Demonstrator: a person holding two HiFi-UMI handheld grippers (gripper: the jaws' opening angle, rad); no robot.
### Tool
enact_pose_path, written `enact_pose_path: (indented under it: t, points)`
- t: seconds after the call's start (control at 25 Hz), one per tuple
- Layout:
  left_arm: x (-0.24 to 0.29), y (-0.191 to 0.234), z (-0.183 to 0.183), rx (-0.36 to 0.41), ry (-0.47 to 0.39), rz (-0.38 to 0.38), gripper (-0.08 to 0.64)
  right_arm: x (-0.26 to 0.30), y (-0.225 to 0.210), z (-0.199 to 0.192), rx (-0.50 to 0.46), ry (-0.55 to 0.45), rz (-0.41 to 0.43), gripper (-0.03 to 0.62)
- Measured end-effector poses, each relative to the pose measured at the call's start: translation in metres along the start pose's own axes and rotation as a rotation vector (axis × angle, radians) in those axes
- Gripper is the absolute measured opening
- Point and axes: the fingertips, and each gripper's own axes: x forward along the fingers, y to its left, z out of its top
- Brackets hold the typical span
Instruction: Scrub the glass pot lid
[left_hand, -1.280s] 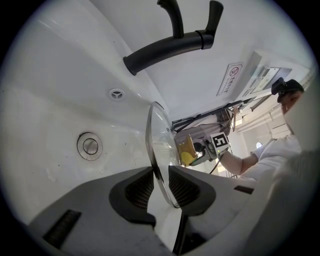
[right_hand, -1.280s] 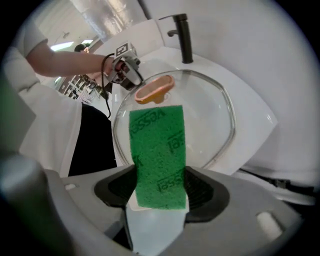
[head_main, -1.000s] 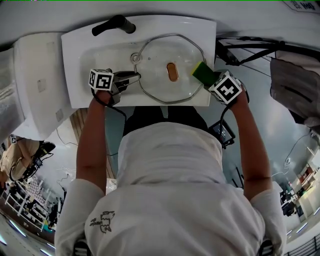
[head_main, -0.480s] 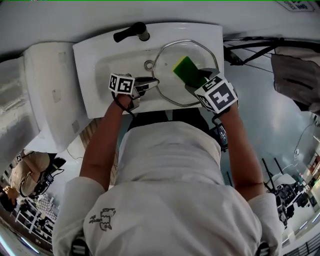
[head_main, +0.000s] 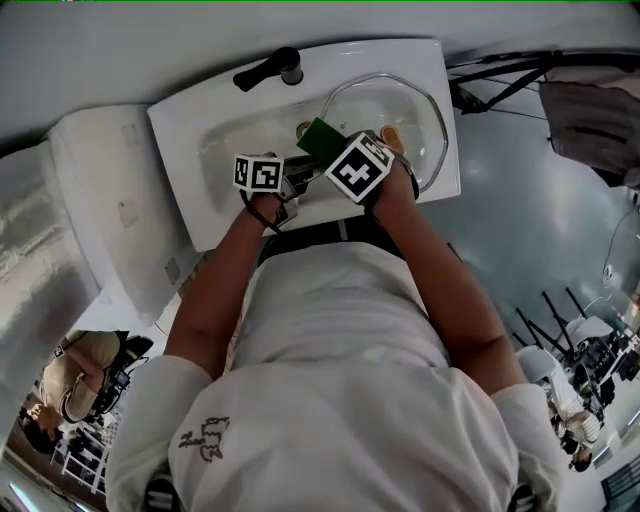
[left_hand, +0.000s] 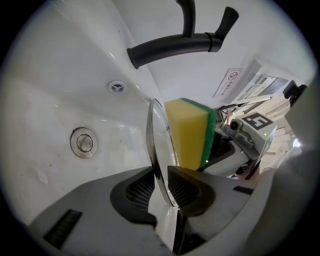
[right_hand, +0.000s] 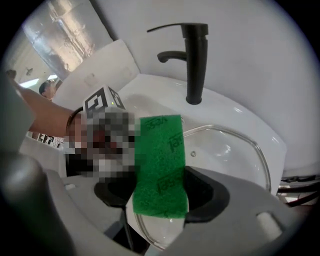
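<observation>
The glass pot lid (head_main: 408, 102) stands on edge in the white sink basin (head_main: 215, 140). My left gripper (head_main: 298, 180) is shut on its metal rim (left_hand: 154, 137); its jaws have just been closing, with the rim between the pads. My right gripper (head_main: 328, 150) is shut on a green and yellow sponge (head_main: 320, 136). In the left gripper view the sponge (left_hand: 186, 135) lies against the lid's right face, just beyond my left jaws. In the right gripper view the sponge's green side (right_hand: 160, 165) lies over the lid (right_hand: 232, 155), close to the left gripper's marker cube (right_hand: 102, 102).
A black faucet (head_main: 270, 67) stands at the sink's back edge, its spout (left_hand: 170, 45) reaching over the basin. The drain plug (left_hand: 83, 142) and an overflow hole (left_hand: 116, 86) lie left of the lid. A white counter (head_main: 100, 200) adjoins the sink's left side.
My right gripper has carried the sponge leftward across the lid, from its right edge to right beside my left gripper. My left gripper has kept its place on the rim.
</observation>
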Motion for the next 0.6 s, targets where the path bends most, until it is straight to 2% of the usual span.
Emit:
enact_pose_path:
  t: [0.12,0.32,0.6]
  points:
    - [-0.001,0.001,-0.001,-0.022,-0.019,-0.014,0.081,0.003,0.003,-0.005,-0.005,-0.003,-0.038,0.291]
    - [-0.003,0.003,0.000,-0.040,-0.044,-0.032,0.078,-0.006,0.003,-0.029,0.014,-0.007,-0.056,0.290]
    - [-0.002,0.001,0.000,-0.049,-0.038,-0.041,0.077,-0.022,0.002,-0.109,0.088,0.054,-0.059,0.290]
